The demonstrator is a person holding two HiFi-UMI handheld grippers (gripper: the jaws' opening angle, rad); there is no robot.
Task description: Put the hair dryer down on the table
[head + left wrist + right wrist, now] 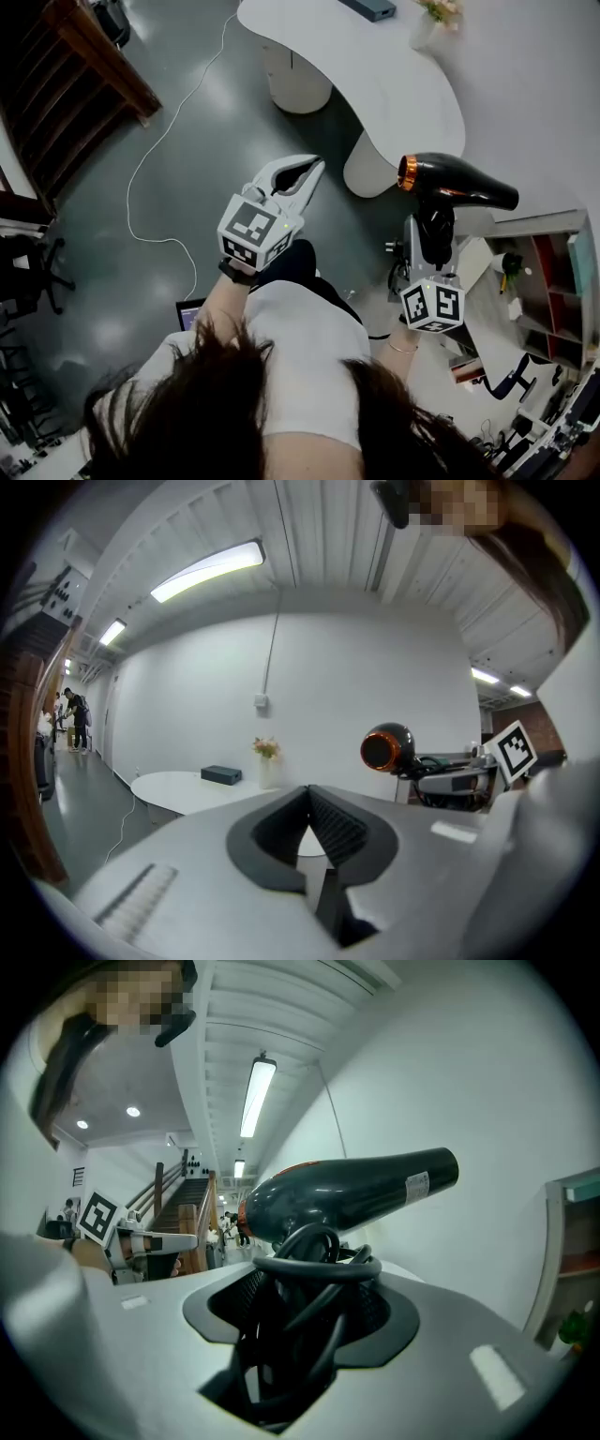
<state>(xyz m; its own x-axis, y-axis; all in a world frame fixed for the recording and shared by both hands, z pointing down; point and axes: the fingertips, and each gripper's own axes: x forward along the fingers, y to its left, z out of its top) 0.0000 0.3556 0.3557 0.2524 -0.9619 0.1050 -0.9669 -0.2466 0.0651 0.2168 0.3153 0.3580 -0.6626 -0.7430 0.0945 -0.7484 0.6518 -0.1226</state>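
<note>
One glossy black hair dryer (457, 183), likely top-heavy and slick, sits clamped by its cord-wrapped handle (437, 218) in our right gripper (431, 246); left gripper (314, 171) clenched empty.

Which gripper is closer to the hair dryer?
Right. The right gripper is shut on the hair dryer at its handle, holding it up in the air. The left gripper is shut and empty, off to the side, not touching it.
</note>
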